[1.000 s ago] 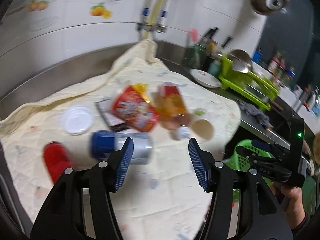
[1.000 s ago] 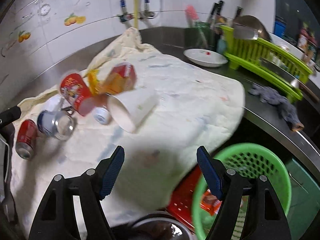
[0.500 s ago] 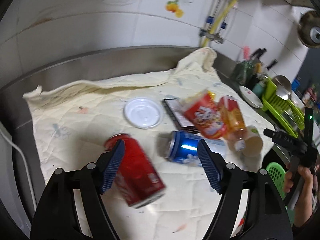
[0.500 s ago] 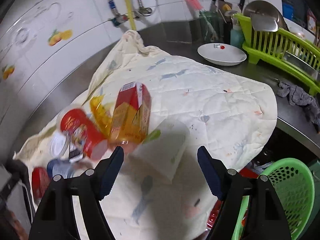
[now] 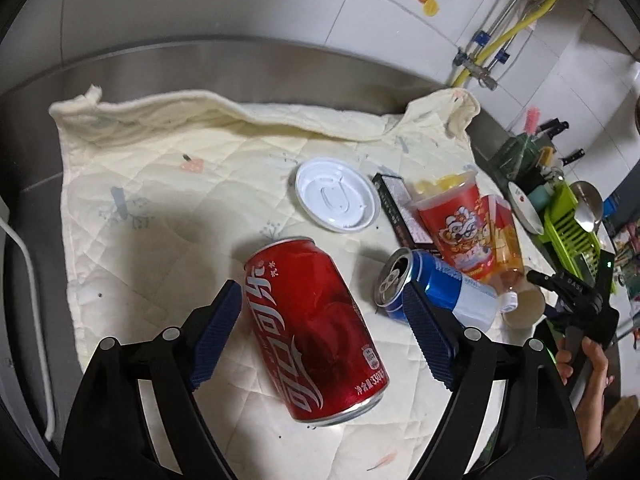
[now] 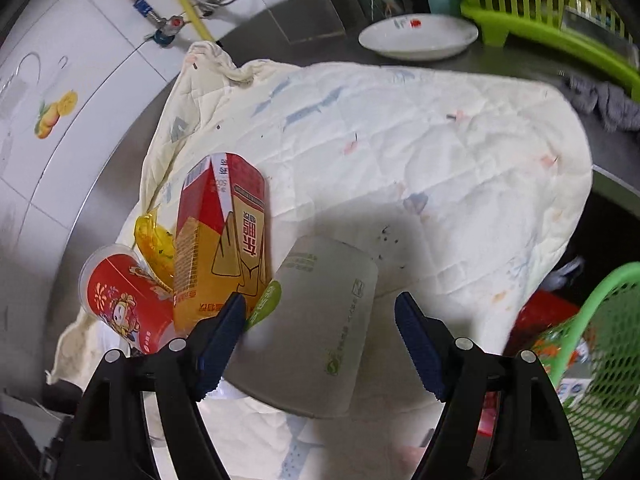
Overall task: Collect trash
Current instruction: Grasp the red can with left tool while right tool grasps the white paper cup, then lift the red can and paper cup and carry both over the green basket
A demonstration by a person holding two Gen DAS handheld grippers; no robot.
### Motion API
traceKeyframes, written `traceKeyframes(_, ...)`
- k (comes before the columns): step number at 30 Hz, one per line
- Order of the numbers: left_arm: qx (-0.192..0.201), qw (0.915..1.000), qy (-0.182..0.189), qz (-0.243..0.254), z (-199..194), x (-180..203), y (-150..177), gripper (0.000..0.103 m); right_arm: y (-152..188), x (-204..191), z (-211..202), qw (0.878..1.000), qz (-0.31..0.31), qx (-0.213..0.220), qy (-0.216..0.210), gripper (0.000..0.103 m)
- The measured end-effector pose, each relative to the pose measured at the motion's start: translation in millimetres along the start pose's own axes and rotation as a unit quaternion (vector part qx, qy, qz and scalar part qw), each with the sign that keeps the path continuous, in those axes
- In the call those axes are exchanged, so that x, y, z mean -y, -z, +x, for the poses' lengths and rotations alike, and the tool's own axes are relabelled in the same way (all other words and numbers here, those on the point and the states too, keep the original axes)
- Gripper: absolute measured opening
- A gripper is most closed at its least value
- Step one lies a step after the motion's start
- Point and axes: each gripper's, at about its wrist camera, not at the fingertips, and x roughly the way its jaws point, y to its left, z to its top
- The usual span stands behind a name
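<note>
On a quilted cream cloth spread over a steel bench, the left hand-held gripper straddles a toppled red cola can, jaws apart and not yet touching it. Right of the can lies a blue can. The right hand-held gripper, also spread wide, brackets a tipped paper cup beside a juice carton.

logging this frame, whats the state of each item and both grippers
red can: on its side, between left gripper's fingers, ungripped
blue can: on its side, opened
paper cup: on its side, between right gripper's fingers
carton: lying flat
left gripper: open
right gripper: open
</note>
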Motion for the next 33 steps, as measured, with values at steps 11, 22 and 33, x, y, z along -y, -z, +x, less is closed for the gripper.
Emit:
traceKeyframes(11, -0.033, 0.9992, -0.023, -0.008, 29, -5, 5, 0.081, 0, 8, 14, 0.998, 0.045, -0.033, -0.039, 0.073)
traceKeyframes(22, -0.04, 0.9985, -0.028, 0.026, 38, 4, 9, 0.076, 11, 4, -2, 0.998, 0.029, -0.018, -0.053, 0.065)
traceKeyframes(33, -0.031, 0.9987, -0.002, 0.041, 20, 12, 17, 0.074, 44, -9, -42, 0.997, -0.053, 0.027, -0.043, 0.065)
